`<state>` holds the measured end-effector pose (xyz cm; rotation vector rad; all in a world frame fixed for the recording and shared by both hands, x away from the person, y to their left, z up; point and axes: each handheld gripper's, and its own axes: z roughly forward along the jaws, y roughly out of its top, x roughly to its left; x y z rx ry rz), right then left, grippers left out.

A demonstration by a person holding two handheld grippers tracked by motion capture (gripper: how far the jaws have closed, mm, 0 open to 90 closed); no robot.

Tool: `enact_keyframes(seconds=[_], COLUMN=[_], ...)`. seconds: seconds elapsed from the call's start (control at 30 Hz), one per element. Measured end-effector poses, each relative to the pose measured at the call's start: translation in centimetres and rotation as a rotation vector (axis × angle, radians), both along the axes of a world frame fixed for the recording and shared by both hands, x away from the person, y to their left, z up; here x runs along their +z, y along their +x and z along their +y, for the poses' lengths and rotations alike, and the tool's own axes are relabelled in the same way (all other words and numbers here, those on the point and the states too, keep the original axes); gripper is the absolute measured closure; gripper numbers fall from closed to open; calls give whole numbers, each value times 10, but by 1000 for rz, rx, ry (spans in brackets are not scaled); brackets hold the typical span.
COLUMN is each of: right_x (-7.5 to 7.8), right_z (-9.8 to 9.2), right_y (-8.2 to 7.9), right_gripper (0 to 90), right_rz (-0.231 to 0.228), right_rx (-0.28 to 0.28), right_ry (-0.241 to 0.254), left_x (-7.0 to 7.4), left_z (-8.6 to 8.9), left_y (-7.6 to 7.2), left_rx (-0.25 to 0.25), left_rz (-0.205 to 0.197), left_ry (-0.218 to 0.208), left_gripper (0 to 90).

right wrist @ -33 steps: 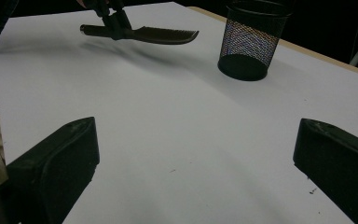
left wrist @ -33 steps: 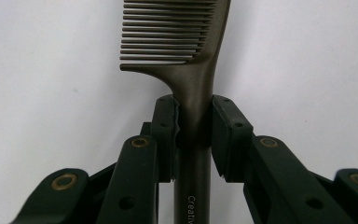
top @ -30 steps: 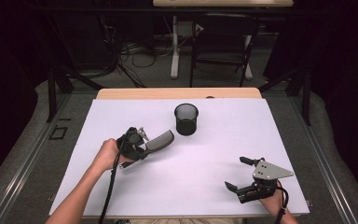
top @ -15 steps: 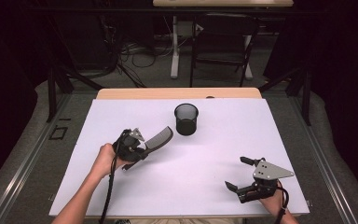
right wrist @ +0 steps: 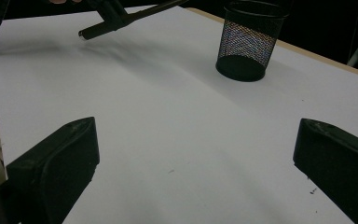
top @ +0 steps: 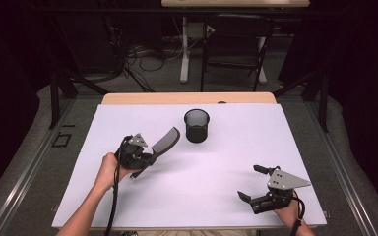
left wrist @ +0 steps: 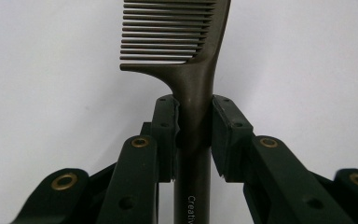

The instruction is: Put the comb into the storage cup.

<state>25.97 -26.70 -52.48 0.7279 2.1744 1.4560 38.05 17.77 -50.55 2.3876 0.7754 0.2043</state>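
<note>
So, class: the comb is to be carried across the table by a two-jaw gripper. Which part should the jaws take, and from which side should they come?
Take the comb by its plain handle, just below the teeth, coming in from the handle's end along its length. The handle is narrow, smooth and straight, so the pads seat flat on its two sides; the teeth are thin and give no firm face. The left gripper holds it this way.

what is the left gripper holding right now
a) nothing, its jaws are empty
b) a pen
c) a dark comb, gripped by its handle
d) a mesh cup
c: in the left gripper view the left gripper has both pads pressed on the handle of the comb, teeth pointing away.
</note>
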Motion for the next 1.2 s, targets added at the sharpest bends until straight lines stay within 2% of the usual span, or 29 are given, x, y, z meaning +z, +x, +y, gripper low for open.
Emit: enact_keyframes(seconds=[0.27, 0.53, 0.83, 0.97, 1.2], right_x=[0, 0, 0, 0, 0], right_z=[0, 0, 0, 0, 0], right_y=[0, 0, 1, 0, 0], right_gripper=[0, 0, 0, 0, 0], right_rz=[-3, -3, -6, -7, -7], right_rx=[-1, -5, -3, -1, -1], right_ry=[-1, -3, -4, -2, -2], left_x=[-1, 0, -1, 0, 0], left_z=[5, 6, 7, 6, 7], left_y=[-1, -3, -3, -4, -4], left_rx=[22, 28, 45, 49, 74], left_rz=[-20, -42, -51, -57, -84], left_ry=[-36, -50, -91, -97, -115], left_gripper=[724, 725, 724, 724, 724])
